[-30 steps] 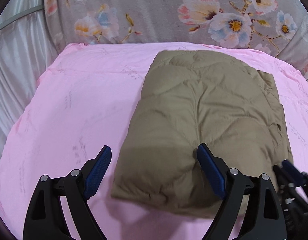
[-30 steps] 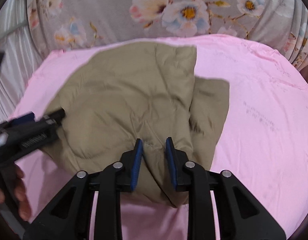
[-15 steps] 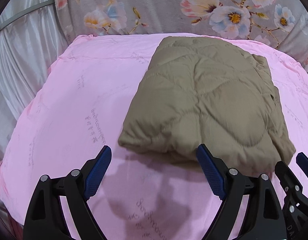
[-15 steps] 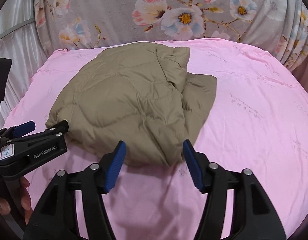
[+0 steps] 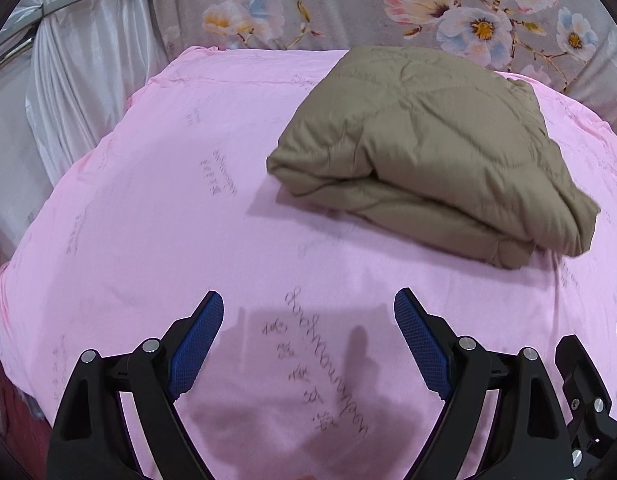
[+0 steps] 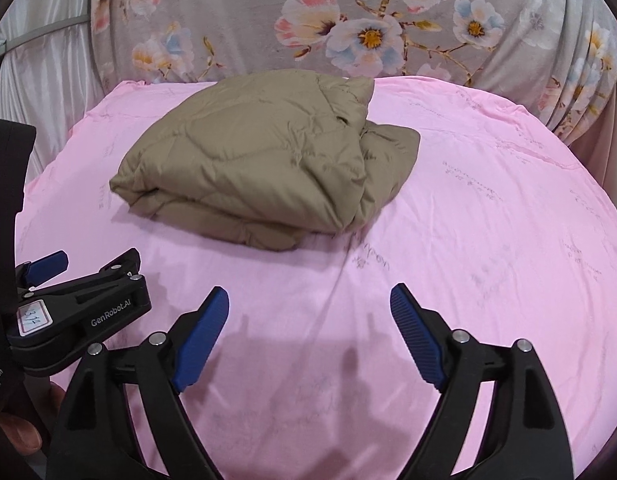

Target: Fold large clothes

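A folded olive-brown quilted jacket (image 5: 424, 148) (image 6: 260, 168) lies in a thick bundle on the far half of the pink sheet (image 5: 156, 208) (image 6: 488, 232). My left gripper (image 5: 308, 312) stands open over bare sheet, well short of the jacket, with nothing between its blue pads. My right gripper (image 6: 308, 304) also hangs over bare sheet nearer than the jacket; its jaws are opening wide and hold nothing. In the right wrist view the left gripper's body (image 6: 80, 304) shows at the left edge, held by a hand (image 6: 20, 428).
A grey floral curtain (image 5: 388, 4) (image 6: 348, 24) hangs behind the pink surface. White drapes (image 5: 80, 80) (image 6: 40, 92) fall along the left side. The sheet drops off at its rounded left and right edges.
Both grippers pulled back from the jacket, which now lies farther away on the sheet. The right gripper let go of the jacket's near edge and opened wide. The left stayed open.
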### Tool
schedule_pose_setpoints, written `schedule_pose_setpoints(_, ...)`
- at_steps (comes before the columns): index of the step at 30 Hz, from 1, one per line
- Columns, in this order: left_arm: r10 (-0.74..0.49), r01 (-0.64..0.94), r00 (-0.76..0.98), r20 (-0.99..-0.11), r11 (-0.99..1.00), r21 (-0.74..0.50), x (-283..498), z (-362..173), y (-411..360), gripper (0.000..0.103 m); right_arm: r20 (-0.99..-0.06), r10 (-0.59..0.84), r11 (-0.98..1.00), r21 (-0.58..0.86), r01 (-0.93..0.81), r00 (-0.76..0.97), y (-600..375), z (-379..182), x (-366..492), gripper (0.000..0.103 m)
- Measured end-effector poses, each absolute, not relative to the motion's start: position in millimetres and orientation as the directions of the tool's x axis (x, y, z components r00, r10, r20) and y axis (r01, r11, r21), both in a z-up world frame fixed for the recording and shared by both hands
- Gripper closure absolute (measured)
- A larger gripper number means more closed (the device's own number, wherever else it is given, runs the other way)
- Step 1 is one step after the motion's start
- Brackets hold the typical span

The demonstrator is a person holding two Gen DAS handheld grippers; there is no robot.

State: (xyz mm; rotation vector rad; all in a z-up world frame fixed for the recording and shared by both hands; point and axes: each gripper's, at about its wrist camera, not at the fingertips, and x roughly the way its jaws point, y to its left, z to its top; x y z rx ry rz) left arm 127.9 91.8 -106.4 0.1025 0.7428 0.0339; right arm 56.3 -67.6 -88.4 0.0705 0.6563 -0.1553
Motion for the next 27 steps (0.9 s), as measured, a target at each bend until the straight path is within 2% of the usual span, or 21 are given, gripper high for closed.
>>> schedule_pose_setpoints(5,0.071,0.012,0.745,-0.664,0.993,0.120,116,-124,95,0.018,-0.626,-0.130,0.987,-0.005,0.163,0.769,-59,-108,48,0.022)
schedule_pose_setpoints(16,0.049,0.024,0.773,-0.633,0.994,0.106,108,-123,97,0.018,-0.626,-0.141,0.978,0.033,0.207,0.767,-69,-111,45,0.019)
schedule_pose_setpoints(27,0.058,0.031,0.765,-0.641,0.992,0.126,109,-127,92,0.018,-0.631,-0.158,0.976,0.018,0.218,0.760,-67,-114,46,0.019)
